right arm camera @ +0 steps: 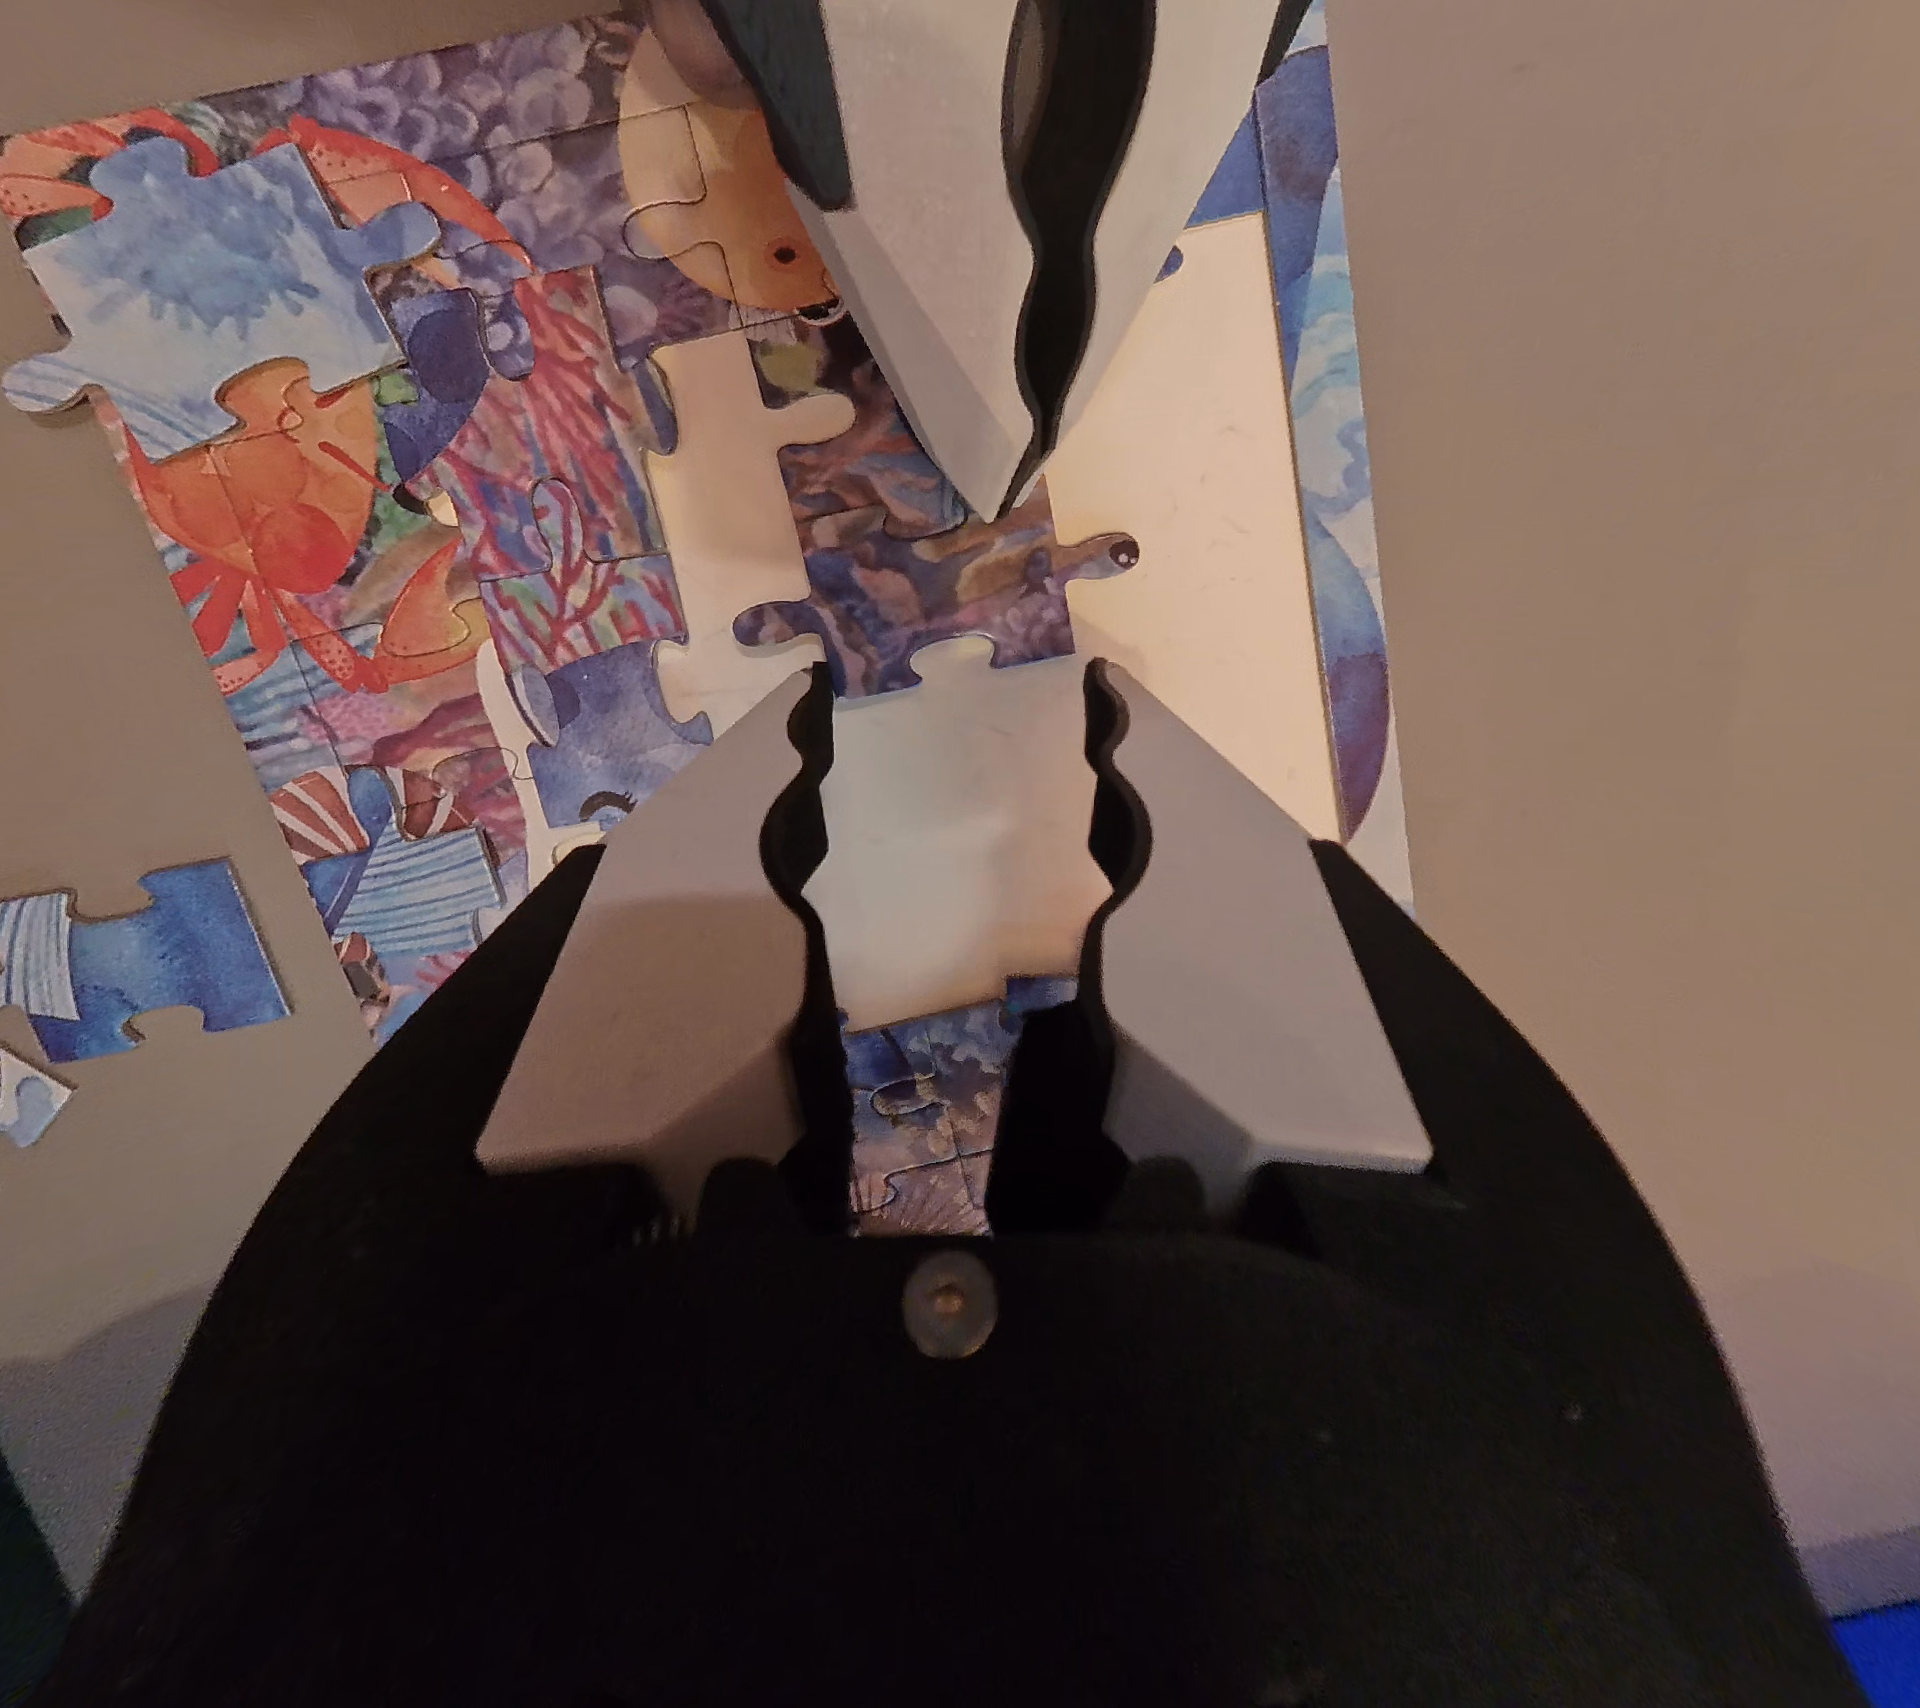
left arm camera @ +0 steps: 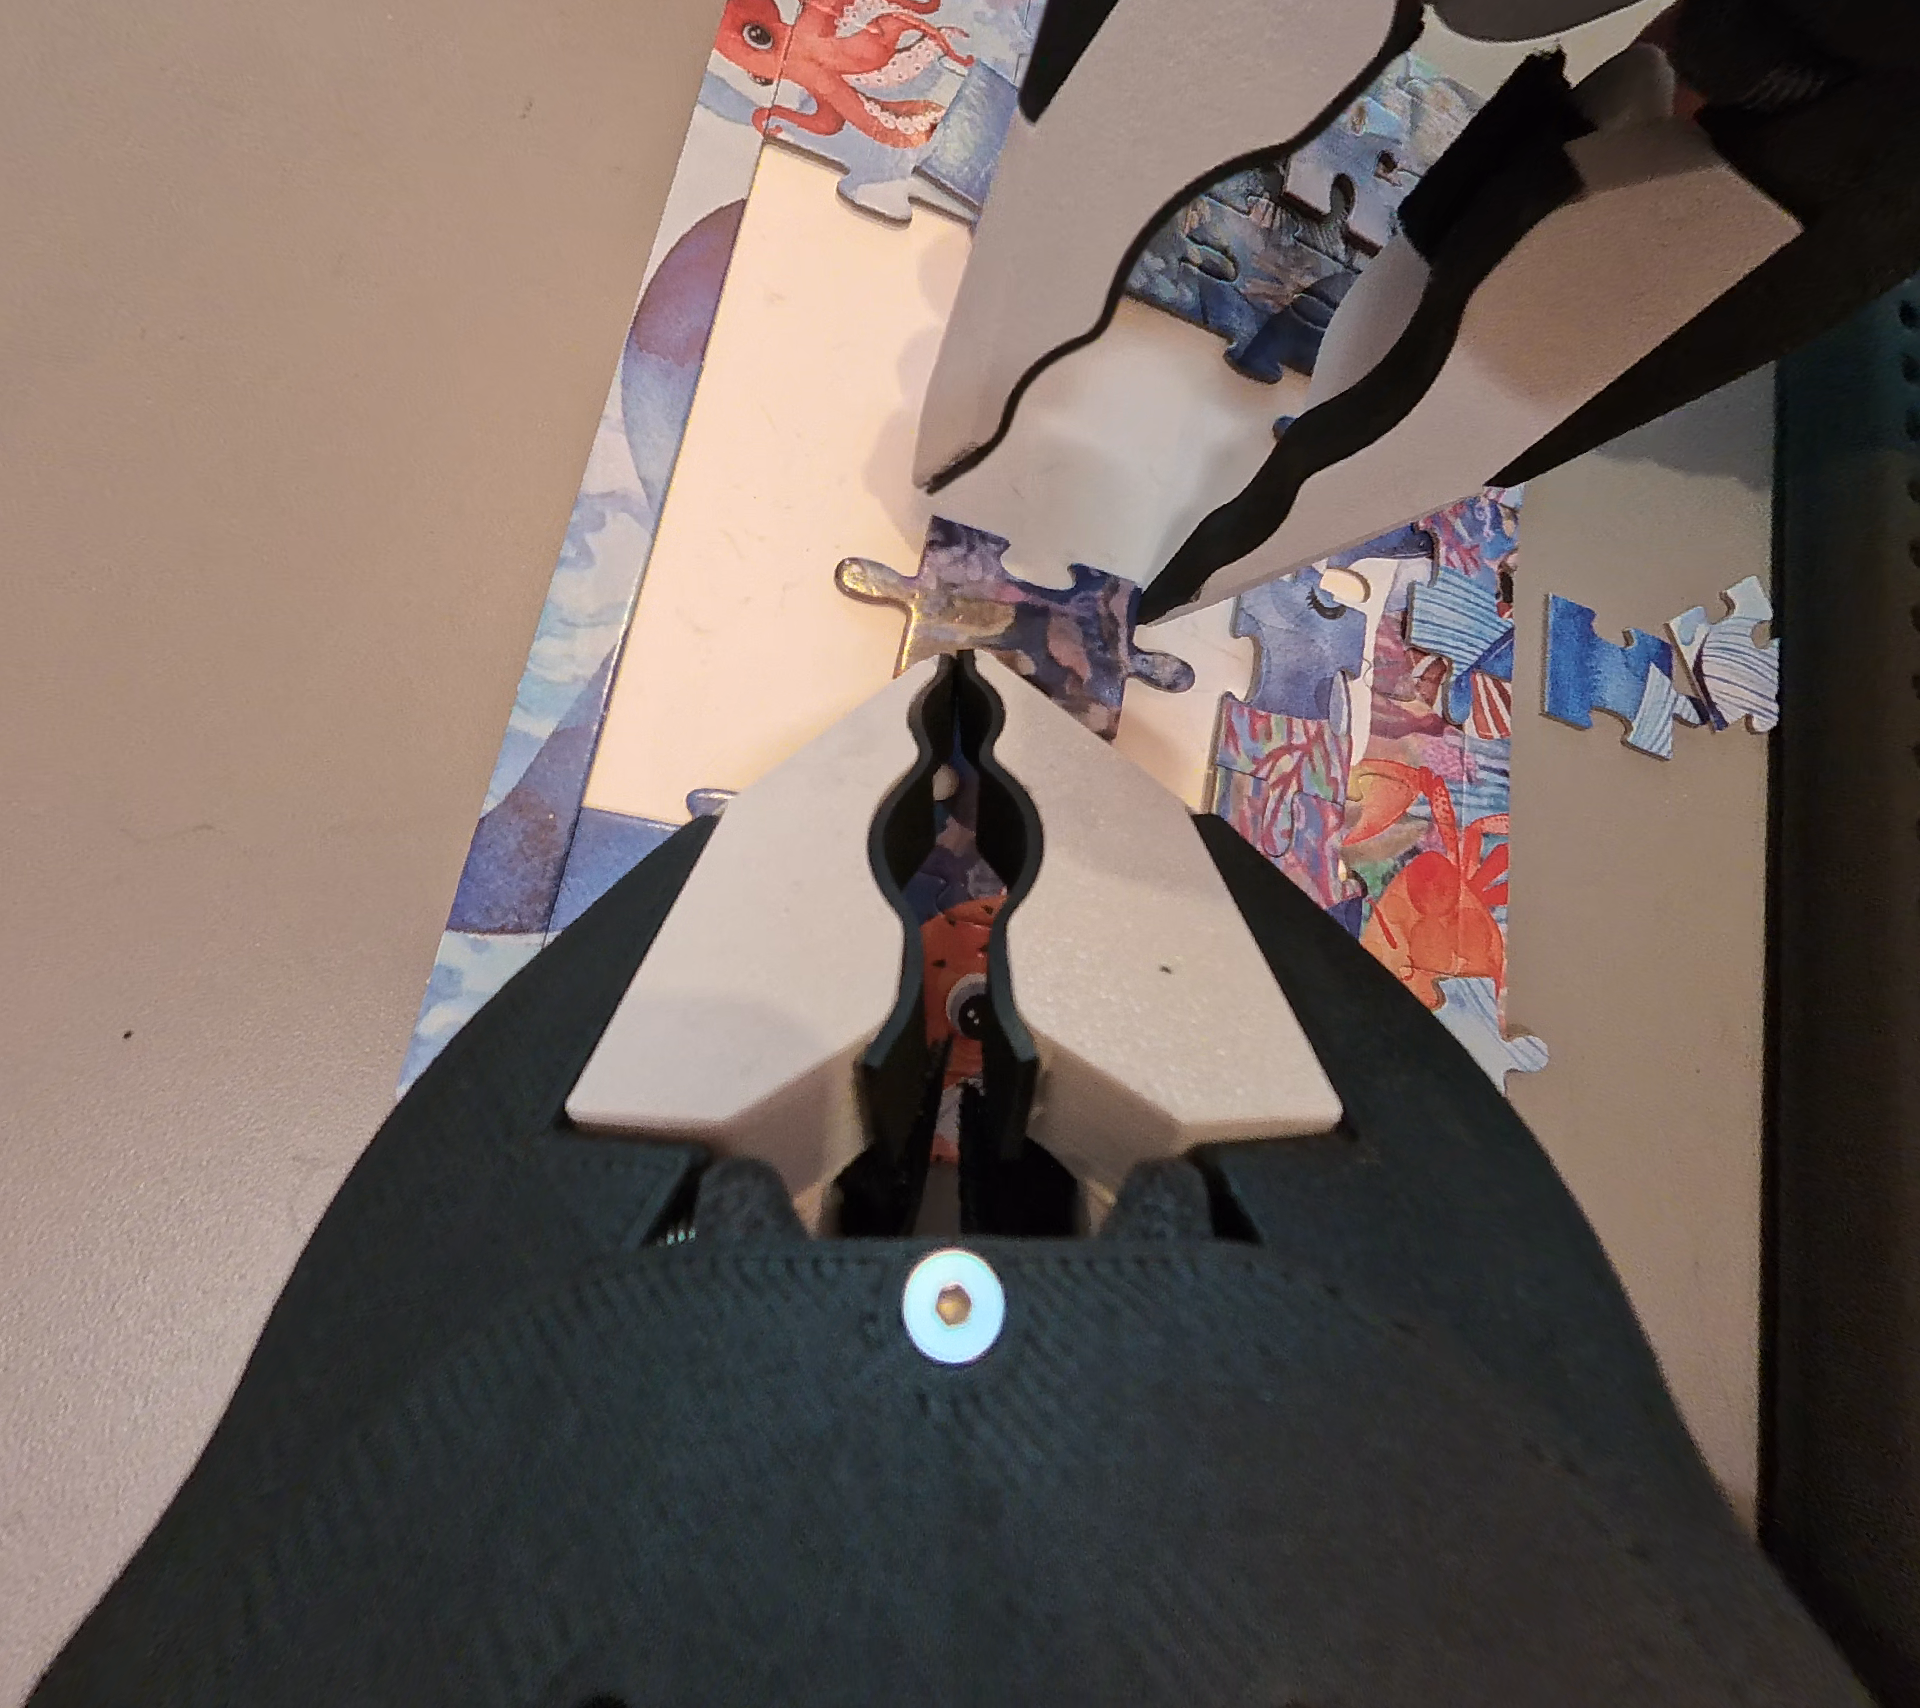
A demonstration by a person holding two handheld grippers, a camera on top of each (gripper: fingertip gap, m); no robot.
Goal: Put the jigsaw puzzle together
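Observation:
A purple-blue puzzle piece (left arm camera: 1023,619) (right arm camera: 935,593) lies flat on the white base of the puzzle tray (left arm camera: 790,432) (right arm camera: 1174,515), next to joined reef pieces. My left gripper (left arm camera: 958,663) is shut, its tips touching the piece's near edge; in the right wrist view it (right arm camera: 1023,495) comes down from the top onto that piece. My right gripper (right arm camera: 961,671) is open and empty, its fingertips at the piece's other edge; in the left wrist view it (left arm camera: 1044,544) reaches in from the upper right, straddling the piece.
Joined parts show an octopus (left arm camera: 842,48), a crab (left arm camera: 1434,889) (right arm camera: 281,515) and an orange fish (right arm camera: 727,224). A loose blue piece (right arm camera: 208,276) lies on the crab area. More loose pieces (left arm camera: 1610,671) (right arm camera: 156,952) lie on the beige table. A dark object (left arm camera: 1839,723) stands to the right. My left and right fingertips are right by each other. My left tips are roughly 6 cm from the orange fish (right arm camera: 727,224).

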